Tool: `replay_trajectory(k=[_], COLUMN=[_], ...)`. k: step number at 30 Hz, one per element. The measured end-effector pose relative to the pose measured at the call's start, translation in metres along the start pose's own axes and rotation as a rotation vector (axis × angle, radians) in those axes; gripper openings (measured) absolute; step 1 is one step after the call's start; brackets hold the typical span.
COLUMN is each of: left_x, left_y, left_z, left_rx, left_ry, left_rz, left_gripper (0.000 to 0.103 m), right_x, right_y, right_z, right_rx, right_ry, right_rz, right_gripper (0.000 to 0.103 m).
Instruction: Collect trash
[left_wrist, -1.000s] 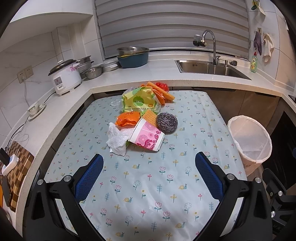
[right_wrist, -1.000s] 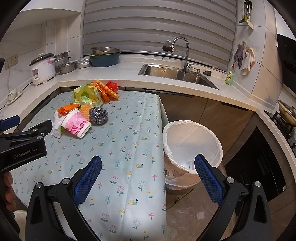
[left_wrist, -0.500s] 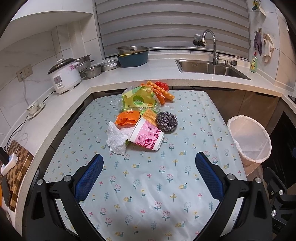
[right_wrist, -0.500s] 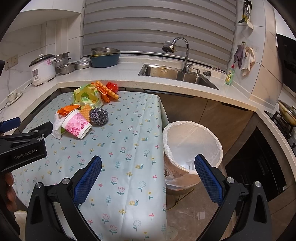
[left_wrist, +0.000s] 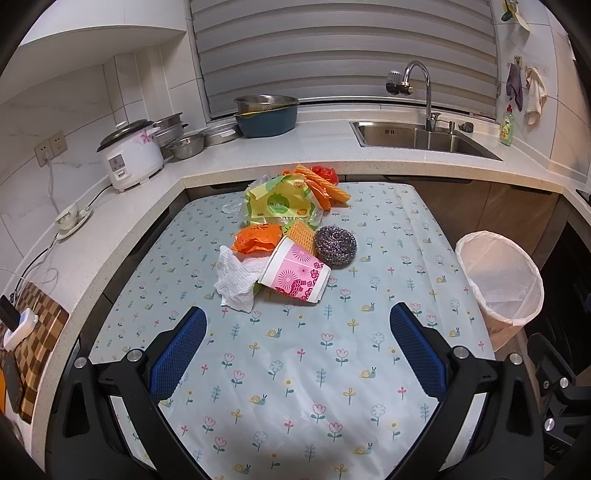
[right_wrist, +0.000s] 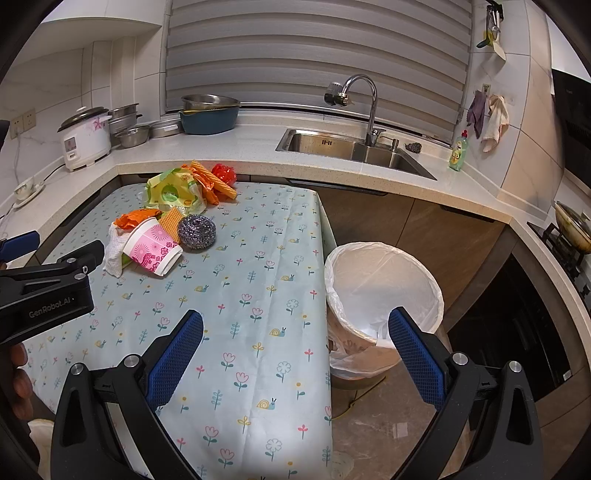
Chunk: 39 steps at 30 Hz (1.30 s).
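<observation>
so nothing collected yet: bin looks empty, trash pile untouched on table. left gripper and right gripper jaws wide apart, holding nothing.

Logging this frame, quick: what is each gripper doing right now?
Left gripper: open, empty, above the table, short of the trash pile.
Right gripper: open, empty, at the table edge beside the bin.
</observation>
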<state>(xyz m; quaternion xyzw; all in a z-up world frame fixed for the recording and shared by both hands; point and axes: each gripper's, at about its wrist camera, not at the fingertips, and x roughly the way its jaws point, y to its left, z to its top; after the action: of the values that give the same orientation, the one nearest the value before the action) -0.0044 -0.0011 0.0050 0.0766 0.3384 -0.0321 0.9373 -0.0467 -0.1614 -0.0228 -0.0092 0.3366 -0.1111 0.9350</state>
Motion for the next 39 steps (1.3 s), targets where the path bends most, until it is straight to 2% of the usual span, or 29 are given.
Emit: replay_trajectory(k=[22,39], left_x=[-0.002,0.001], left_y=[0.0,0.002], left_z=[0.001,-0.001], left_rx=[-0.003,-0.005], left_ry=[-0.029,-0.011], left_rz=[-0.01,-0.029], left_gripper=[0.095,0.095], right_x=[-0.005,-0.007], right_y=[-0.001,-0.001], right_z=[0.01,0.013], right_rx=[-0.002,-0.005], right_ry=[-0.005,-0.009], right_rz=[0.0,-0.004], right_gripper=[0.096,0.096])
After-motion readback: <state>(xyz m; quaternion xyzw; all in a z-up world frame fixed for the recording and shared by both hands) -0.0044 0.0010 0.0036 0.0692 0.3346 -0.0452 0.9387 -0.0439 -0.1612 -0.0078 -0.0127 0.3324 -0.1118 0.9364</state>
